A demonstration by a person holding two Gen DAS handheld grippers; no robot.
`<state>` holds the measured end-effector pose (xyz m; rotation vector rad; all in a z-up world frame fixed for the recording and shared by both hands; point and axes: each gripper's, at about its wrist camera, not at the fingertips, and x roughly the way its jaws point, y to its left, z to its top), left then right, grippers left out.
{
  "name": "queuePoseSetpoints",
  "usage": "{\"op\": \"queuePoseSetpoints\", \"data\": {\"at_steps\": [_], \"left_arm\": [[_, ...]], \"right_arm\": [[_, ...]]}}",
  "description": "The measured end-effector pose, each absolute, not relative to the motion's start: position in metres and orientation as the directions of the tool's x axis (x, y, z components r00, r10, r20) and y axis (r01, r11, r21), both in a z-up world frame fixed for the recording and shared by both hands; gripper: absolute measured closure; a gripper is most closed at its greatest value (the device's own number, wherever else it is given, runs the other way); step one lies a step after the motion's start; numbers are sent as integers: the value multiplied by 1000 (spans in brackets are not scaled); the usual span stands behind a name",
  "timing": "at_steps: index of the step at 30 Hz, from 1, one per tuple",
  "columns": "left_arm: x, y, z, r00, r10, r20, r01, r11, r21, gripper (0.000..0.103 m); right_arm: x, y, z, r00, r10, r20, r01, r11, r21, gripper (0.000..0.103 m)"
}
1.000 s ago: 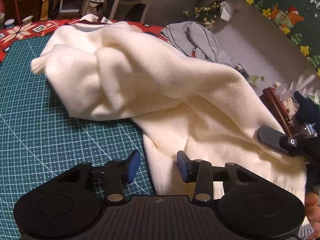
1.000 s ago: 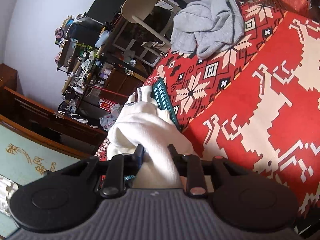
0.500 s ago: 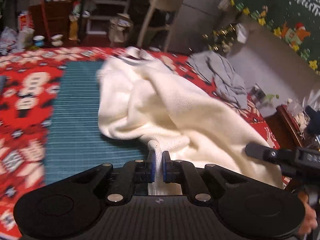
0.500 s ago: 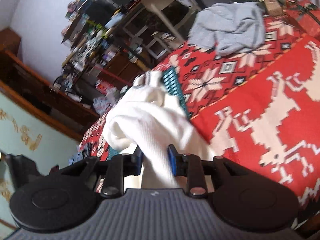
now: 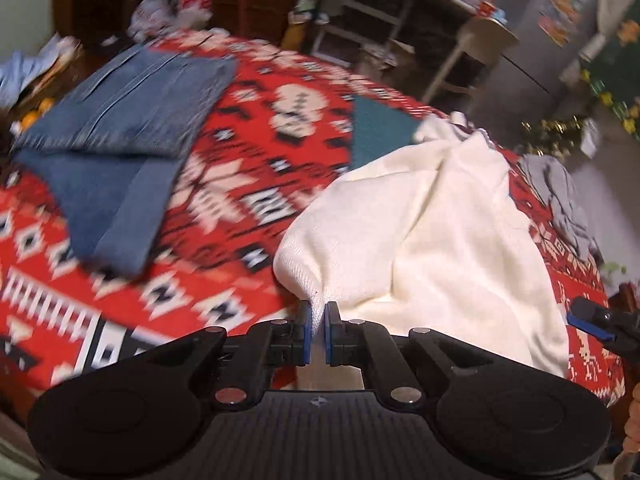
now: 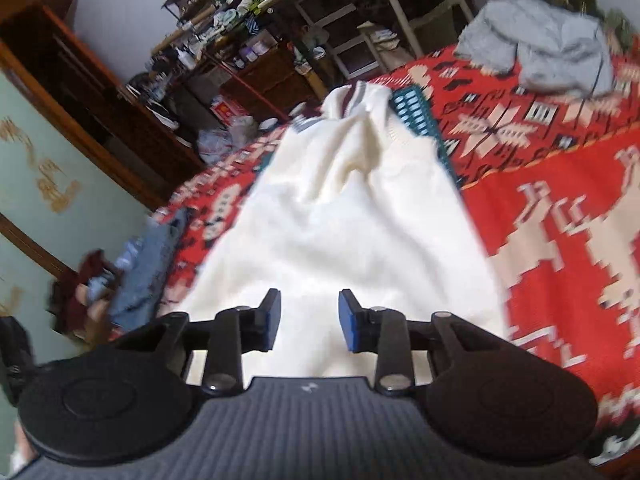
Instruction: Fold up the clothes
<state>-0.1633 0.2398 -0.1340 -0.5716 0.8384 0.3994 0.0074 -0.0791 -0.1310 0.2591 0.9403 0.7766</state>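
Observation:
A cream knit sweater [image 5: 440, 232] lies stretched over the red patterned cloth [image 5: 256, 184] and the teal cutting mat [image 5: 376, 128]. My left gripper [image 5: 318, 320] is shut on the sweater's ribbed hem corner and lifts it. In the right wrist view the same sweater [image 6: 340, 232] spreads away toward its striped collar [image 6: 352, 94]. My right gripper [image 6: 308, 320] stands open above the sweater's near edge, with fabric below the gap but not pinched. Its blue-padded finger [image 5: 588, 322] also shows at the right edge of the left wrist view.
Folded blue jeans [image 5: 116, 140] lie on the red cloth at the left. A crumpled grey garment [image 6: 544, 52] sits at the far right of the table. A chair [image 5: 476, 44], shelves and clutter stand behind. A hand [image 6: 92, 308] shows at the left.
My left gripper closed on the sweater's hem and swung left, pulling the hem out. My right gripper, shut on the sweater before, has let go and now stands open.

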Motion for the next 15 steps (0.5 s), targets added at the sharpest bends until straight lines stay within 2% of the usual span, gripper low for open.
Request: {"op": "queuePoseSetpoints", "data": {"at_steps": [4, 6, 7, 8, 10, 12, 14, 15], "left_arm": [[-178, 240, -136, 639, 80, -765, -529, 768, -361, 95], [-181, 238, -134, 648, 88, -757, -521, 776, -356, 92], [-181, 237, -132, 650, 96, -754, -516, 784, -344, 86], [-182, 236, -131, 651, 105, -752, -511, 793, -332, 73], [-182, 234, -128, 655, 122, -746, -501, 809, -308, 60], [-182, 232, -125, 659, 139, -740, -491, 824, -283, 58], [-183, 230, -122, 663, 155, -733, -481, 838, -258, 48], [-183, 229, -121, 665, 164, -729, -476, 845, -245, 47]], "right_arm": [[-1, -91, -129, 402, 634, -661, -493, 758, 427, 52], [-2, -96, -128, 444, 589, -676, -497, 789, 362, 32], [-3, -98, -127, 466, 566, -680, -502, 802, 324, 28], [-4, -100, -124, 488, 547, -680, -512, 810, 285, 23], [-9, -103, -119, 530, 515, -674, -532, 820, 209, 15], [-14, -102, -115, 551, 501, -667, -549, 820, 161, 8], [-19, -101, -111, 568, 489, -662, -565, 817, 119, 3], [-20, -101, -110, 572, 486, -660, -568, 816, 109, 1]]}}
